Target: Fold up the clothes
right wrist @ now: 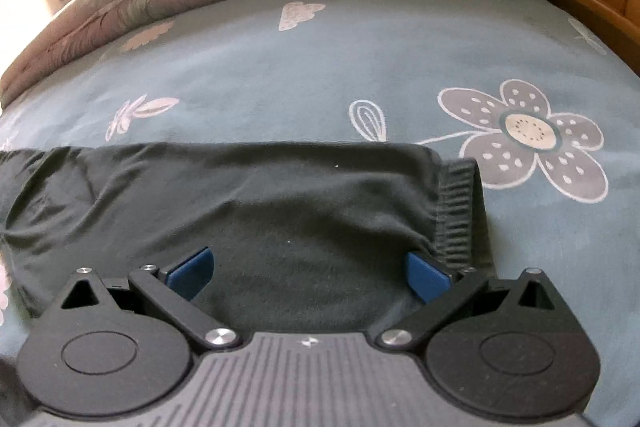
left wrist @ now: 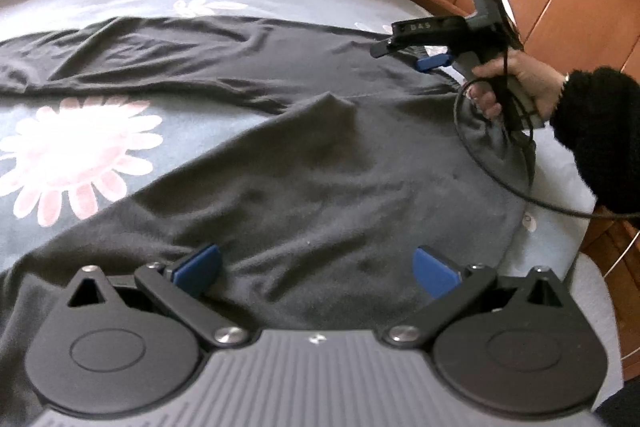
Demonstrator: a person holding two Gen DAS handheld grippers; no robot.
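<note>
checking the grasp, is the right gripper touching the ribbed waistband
Cannot tell. In the right wrist view the right gripper is open and one blue finger overlaps the ribbed waistband.

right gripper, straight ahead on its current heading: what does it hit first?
Most likely the dark garment: the right gripper is open just above it, fabric filling the gap between its fingers. Beyond the garment's far edge lies only floral bedsheet. Height above the cloth is unclear.
</note>
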